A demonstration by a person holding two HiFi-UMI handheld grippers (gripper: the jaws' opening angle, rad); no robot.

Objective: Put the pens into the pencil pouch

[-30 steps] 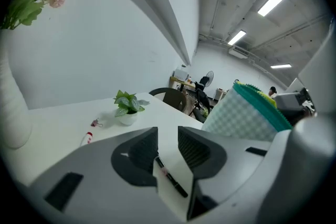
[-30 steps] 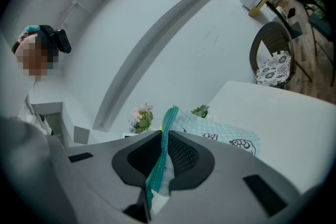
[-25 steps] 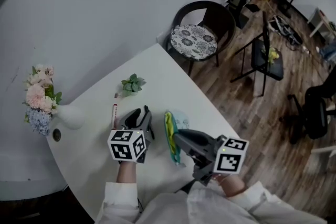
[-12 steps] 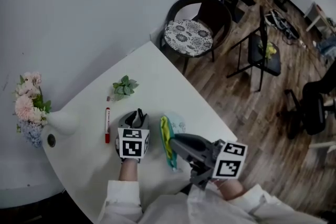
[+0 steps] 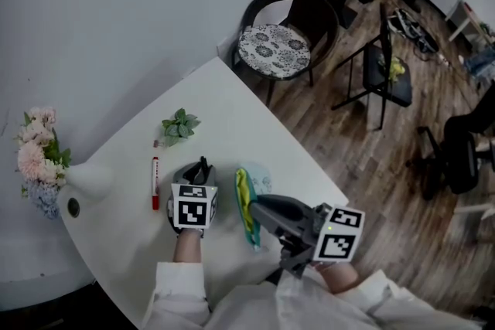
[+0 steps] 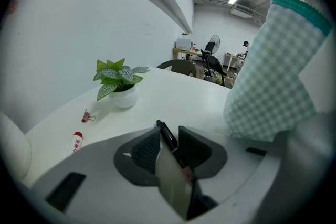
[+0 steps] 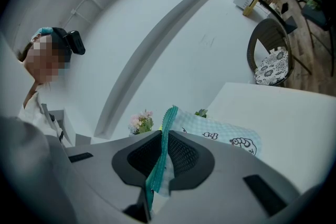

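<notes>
One black pen (image 6: pixel 174 148) lies between L gripper's (image 6: pixel 169 139) apart, just-narrowing jaws, beside pouch (image 7: pixel 226 131), whose edge R gripper (image 7: pixel 164 144) clamps.

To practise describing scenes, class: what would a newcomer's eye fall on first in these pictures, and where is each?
The right gripper, at the front of the white table, is clamped on the teal edge of the checked pouch. Beside it the left gripper points down, its jaws just closing around a black pen, not yet pressing it. A red pen lies further left.
</notes>
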